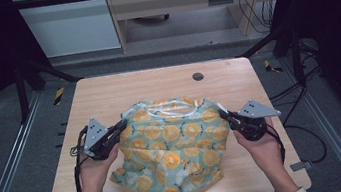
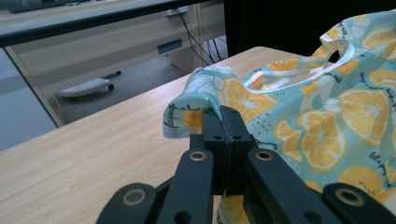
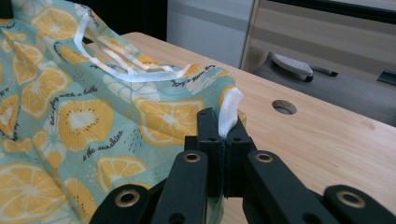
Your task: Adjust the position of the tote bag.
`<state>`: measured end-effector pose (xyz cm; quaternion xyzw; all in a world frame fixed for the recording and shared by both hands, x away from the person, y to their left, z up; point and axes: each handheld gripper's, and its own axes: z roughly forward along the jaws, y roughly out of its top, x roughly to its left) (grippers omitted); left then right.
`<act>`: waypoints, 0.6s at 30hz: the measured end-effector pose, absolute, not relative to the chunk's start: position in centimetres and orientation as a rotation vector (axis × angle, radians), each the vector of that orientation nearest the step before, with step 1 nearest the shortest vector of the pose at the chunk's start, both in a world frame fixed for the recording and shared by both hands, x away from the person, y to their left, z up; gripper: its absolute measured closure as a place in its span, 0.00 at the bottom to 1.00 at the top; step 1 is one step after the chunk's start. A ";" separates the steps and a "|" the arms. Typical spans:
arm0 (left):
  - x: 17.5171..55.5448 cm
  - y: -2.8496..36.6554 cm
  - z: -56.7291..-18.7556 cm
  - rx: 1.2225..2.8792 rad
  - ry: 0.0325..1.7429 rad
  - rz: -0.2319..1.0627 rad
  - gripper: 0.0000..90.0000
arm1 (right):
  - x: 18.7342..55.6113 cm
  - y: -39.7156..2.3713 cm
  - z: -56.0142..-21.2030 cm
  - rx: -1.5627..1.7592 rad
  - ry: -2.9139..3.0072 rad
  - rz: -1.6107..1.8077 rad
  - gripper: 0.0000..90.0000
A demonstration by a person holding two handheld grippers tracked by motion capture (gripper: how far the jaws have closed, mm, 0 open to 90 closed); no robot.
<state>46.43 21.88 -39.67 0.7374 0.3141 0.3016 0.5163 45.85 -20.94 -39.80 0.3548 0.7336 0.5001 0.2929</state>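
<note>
Forearms and hands, bottom of the high view: one gripper in each.

Item 1. Left gripper (image 1: pixel 121 126), left of centre in the high view. Fingers (image 2: pixel 213 122) pressed together, pinching a folded corner of the cloth; a small flap of fabric stands above the tips in the left gripper view.

Item 2. Right gripper (image 1: pixel 223 114), right of centre in the high view. Fingers (image 3: pixel 207 126) pressed together on the opposite upper corner, with a white ribbon edge caught between the tips in the right gripper view.

Item 3. Cloth item (image 1: pixel 172 143), teal with an orange-slice print and white ribbon trim (image 2: pixel 343 56), possibly a bag or small garment; cannot tell which. Centre of the frame, lying rumpled on the counter (image 1: pixel 107 92), its near edge close to the counter's near edge, its two upper corners drawn slightly outward by the grippers.

Item 4. Round hole (image 1: pixel 198 76) in the counter, upper centre, well apart from the cloth.

Risks, as judged:
- Right grip appears to hold mostly ribbon and little fabric; an outward pull could slide the ribbon free.
- Uneven pulling between the two hands would skew the cloth rather than spread it.
- Lifting too low would drag the lower part and leave it bunched.
</note>
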 end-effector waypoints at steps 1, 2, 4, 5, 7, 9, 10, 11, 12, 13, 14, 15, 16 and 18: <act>46.4 21.9 -39.8 1.775 0.755 0.724 1.00 | 45.8 -20.9 -39.9 0.951 1.954 1.334 0.98; 46.3 21.9 -39.9 1.779 0.754 0.729 1.00 | 45.8 -20.9 -40.0 0.954 1.951 1.338 0.98; 46.1 22.0 -40.0 1.781 0.753 0.733 1.00 | 45.7 -20.8 -40.3 0.959 1.944 1.349 0.98; 46.0 22.1 -40.1 1.780 0.756 0.730 1.00 | 45.6 -20.7 -40.4 0.958 1.942 1.354 0.98; 45.7 22.2 -40.2 1.782 0.752 0.728 1.00 | 45.4 -20.7 -40.7 0.959 1.943 1.362 0.98; 45.4 22.3 -40.4 1.779 0.756 0.714 1.00 | 45.2 -20.7 -40.8 0.962 1.940 1.366 0.98; 45.3 22.4 -40.5 1.777 0.762 0.708 1.00 | 45.1 -20.7 -40.9 0.970 1.938 1.374 0.98; 45.1 22.5 -40.5 1.777 0.763 0.706 1.00 | 44.9 -20.7 -41.1 0.976 1.939 1.378 0.98; 44.9 22.5 -40.7 1.781 0.765 0.704 1.00 | 44.6 -20.6 -41.3 0.972 1.939 1.379 0.98; 44.7 22.6 -40.8 1.789 0.764 0.703 1.00 | 44.3 -20.6 -41.4 0.974 1.942 1.378 0.98; 44.5 22.6 -41.0 1.795 0.767 0.698 1.00 | 44.0 -20.6 -41.6 0.973 1.945 1.379 0.98; 44.3 22.6 -41.2 1.799 0.764 0.693 1.00 | 43.8 -20.6 -41.7 0.970 1.951 1.379 0.98; 44.1 22.6 -41.4 1.810 0.760 0.691 1.00 | 43.4 -20.6 -42.1 0.972 1.961 1.372 0.98; 43.8 22.7 -41.7 1.815 0.762 0.681 1.00 | 43.2 -20.6 -42.3 0.976 1.964 1.374 0.98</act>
